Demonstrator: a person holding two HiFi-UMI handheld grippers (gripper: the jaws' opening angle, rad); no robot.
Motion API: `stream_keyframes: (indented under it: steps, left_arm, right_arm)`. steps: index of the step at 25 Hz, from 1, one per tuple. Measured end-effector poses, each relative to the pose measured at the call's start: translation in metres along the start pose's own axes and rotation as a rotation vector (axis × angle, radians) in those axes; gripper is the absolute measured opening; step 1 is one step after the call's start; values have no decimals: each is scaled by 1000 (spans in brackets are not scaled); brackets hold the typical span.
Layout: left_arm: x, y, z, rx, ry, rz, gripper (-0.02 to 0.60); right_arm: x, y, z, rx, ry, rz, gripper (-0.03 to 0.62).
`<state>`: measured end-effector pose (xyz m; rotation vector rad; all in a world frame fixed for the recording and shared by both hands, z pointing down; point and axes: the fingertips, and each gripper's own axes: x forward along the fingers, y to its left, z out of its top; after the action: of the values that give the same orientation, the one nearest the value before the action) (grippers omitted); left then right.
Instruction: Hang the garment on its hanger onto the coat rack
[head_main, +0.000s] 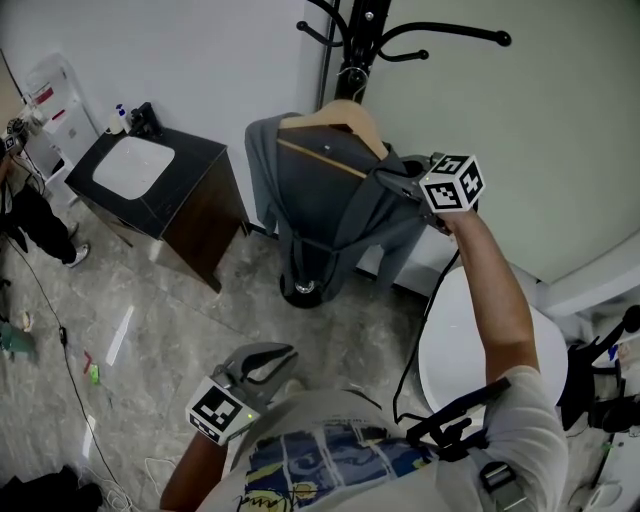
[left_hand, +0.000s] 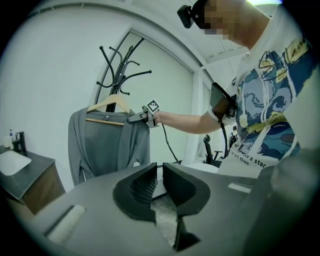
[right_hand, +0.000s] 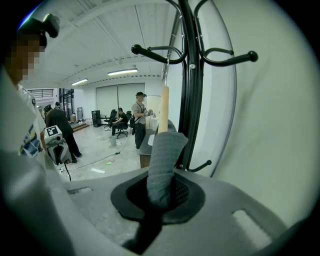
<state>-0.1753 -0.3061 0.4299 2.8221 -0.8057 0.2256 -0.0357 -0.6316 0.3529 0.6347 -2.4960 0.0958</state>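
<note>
A grey garment (head_main: 320, 200) hangs on a wooden hanger (head_main: 345, 115) close against the black coat rack (head_main: 365, 35). The hanger's hook sits by the rack's pole; I cannot tell whether it rests on a peg. My right gripper (head_main: 398, 180) is shut on the garment's right shoulder, over the hanger's end. In the right gripper view the grey fabric (right_hand: 162, 160) fills the jaws, with the wooden hanger (right_hand: 163, 107) rising beyond it beside the rack pole (right_hand: 192, 100). My left gripper (head_main: 262, 362) hangs low near my waist, shut and holding nothing (left_hand: 159, 182). It looks at the garment (left_hand: 107, 145).
A dark cabinet with a white basin (head_main: 135, 165) stands left of the rack's base (head_main: 305, 290). A white round seat (head_main: 470, 350) lies to the right below my arm. Cables run over the marble floor. A person (head_main: 30, 220) stands at the left edge.
</note>
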Motion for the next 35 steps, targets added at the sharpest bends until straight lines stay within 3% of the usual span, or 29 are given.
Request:
stream_keyframes:
  steps: [7, 11, 19, 23, 29, 35]
  left_arm:
    - [3, -11, 2, -7, 10, -7, 40]
    - [2, -18, -5, -14, 20, 4, 40]
    - [1, -52, -12, -23, 23, 29, 40]
    - [8, -78, -14, -25, 34, 26, 40]
    - [25, -120, -13, -6, 33, 38, 40]
    - [46, -175, -12, 6, 25, 42, 40]
  right_arm:
    - [2, -4, 1, -34, -14, -36, 40]
    - [-8, -10, 7, -36, -90, -100, 130]
    - [-70, -2, -5, -70, -171, -269, 185]
    - [-108, 28, -22, -87, -207, -281, 186]
    - [-140, 113, -73, -91, -206, -193, 153]
    - [-172, 190, -136, -74, -199, -122, 22]
